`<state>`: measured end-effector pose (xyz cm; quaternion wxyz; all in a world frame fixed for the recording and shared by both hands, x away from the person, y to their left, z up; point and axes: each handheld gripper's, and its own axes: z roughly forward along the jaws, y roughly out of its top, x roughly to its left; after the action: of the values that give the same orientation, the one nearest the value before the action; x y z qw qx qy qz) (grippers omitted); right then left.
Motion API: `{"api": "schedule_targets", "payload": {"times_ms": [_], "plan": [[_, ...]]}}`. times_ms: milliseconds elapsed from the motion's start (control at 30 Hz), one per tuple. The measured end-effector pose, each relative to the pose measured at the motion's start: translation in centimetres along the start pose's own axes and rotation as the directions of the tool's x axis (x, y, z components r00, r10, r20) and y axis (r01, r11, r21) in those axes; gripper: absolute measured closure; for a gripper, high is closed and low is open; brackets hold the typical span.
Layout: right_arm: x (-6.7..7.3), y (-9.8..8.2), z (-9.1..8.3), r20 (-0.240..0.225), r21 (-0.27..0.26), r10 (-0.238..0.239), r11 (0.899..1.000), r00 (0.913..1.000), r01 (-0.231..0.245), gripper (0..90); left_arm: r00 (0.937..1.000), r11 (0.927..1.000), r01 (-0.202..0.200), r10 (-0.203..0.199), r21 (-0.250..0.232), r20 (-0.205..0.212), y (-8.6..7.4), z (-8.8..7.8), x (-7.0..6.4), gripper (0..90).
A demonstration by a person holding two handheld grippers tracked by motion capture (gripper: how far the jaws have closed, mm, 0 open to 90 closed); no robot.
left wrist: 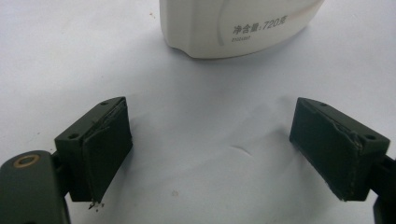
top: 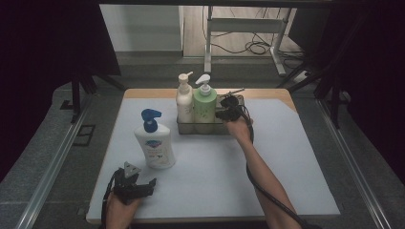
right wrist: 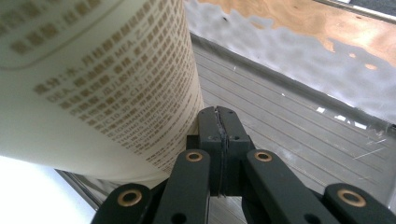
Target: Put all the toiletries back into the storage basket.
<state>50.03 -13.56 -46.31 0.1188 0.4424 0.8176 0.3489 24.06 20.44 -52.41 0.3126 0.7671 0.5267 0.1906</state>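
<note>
At the bottom left of the high view, a hand holds the left gripper (top: 143,183) low over the pale mat (top: 286,162), near the table's front edge. Its jaws stand wide apart with nothing between them; in the left gripper view the left gripper (left wrist: 210,149) shows bare mat between the two black pads, and the base of the white bottle (left wrist: 233,28) sits at the top of that frame, just beyond the jaws and not touching them.

A little farther up in the high view, left of centre, that white bottle (top: 155,145) with a blue pump top stands upright on the mat, just above the left gripper.

From the bottom right of the high view, a bare forearm (top: 260,176) runs up toward the centre, a black cable trailing along it. It ends at the right gripper (top: 224,113), which is at the right end of a metal tray (top: 210,129) in the upper middle of the frame. In the right gripper view the right gripper (right wrist: 219,123) has its jaws pressed together with nothing clamped; they lie just beside the printed side of a bottle, over the tray's ridged floor (right wrist: 289,140).

In the tray stand a cream bottle (top: 184,102) and, to its right, a green bottle (top: 205,105), both upright with white pumps, side by side. The right gripper is just right of the green bottle.
</note>
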Motion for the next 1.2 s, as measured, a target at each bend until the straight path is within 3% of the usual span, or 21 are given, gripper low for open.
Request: {"api": "schedule_targets", "payload": {"times_ms": [600,900,1200], "plan": [[1.0,0.3,0.0,0.024,0.007,0.002,1.000,0.9997,-0.002,89.7,1.0000,1.0000,0.000,0.000,0.001,-0.001,0.0,0.0,0.0,12.3],[0.7,0.0,-0.1,0.004,0.010,-0.005,1.000,1.0000,0.005,89.4,1.0000,1.0000,0.000,0.000,0.001,-0.001,0.0,0.0,0.0,12.3],[0.2,0.0,-0.9,-0.002,-0.020,-0.009,1.000,1.0000,0.009,80.4,1.0000,1.0000,0.000,0.000,0.000,-0.002,0.0,0.0,0.0,12.3]]}}
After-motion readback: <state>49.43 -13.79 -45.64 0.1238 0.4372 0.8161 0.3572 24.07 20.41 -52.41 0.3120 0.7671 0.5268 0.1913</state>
